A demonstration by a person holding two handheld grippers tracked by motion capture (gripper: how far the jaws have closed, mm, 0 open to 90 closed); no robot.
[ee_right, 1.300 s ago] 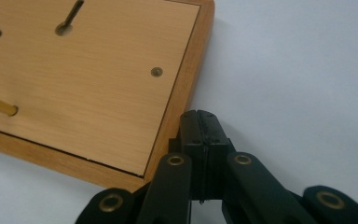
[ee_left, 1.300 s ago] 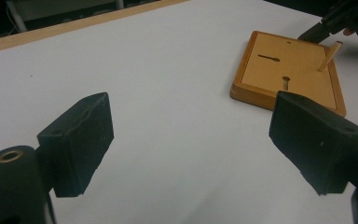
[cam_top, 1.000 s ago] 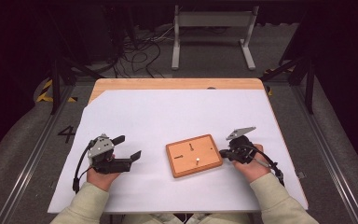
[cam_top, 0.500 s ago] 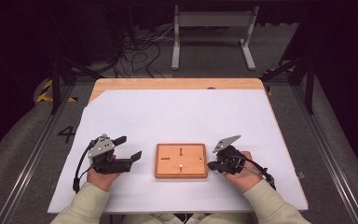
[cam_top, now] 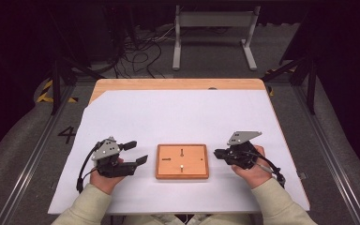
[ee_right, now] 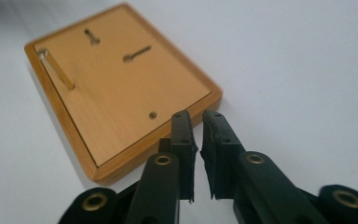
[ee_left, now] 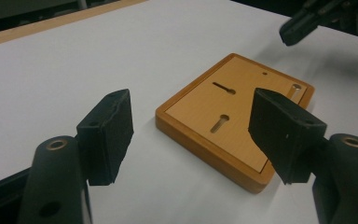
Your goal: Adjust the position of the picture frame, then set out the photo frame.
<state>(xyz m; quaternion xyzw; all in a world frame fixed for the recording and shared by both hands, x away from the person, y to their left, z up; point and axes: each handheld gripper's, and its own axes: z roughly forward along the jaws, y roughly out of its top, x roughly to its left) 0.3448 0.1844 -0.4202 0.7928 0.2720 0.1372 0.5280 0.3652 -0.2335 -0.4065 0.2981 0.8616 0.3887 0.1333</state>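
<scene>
since the earlier frames the wooden board (cam_top: 182, 161) has slid left and squared up at mid-table between both grippers. right gripper (cam_top: 218, 153) fingers, barely parted, have just been opening off its edge, while left gripper (cam_top: 136, 153) fingers stand apart, closing, empty. stiff, light and smooth-faced, it probably grips best across its raised rim.

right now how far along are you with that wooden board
Done: the wooden board lies flat and square on the white sheet between both grippers. In hand: nothing; the right gripper has just let go, a slim gap between its jaws, and the left gripper is narrowing, open beside the board. Left: any work on its slots.
</scene>
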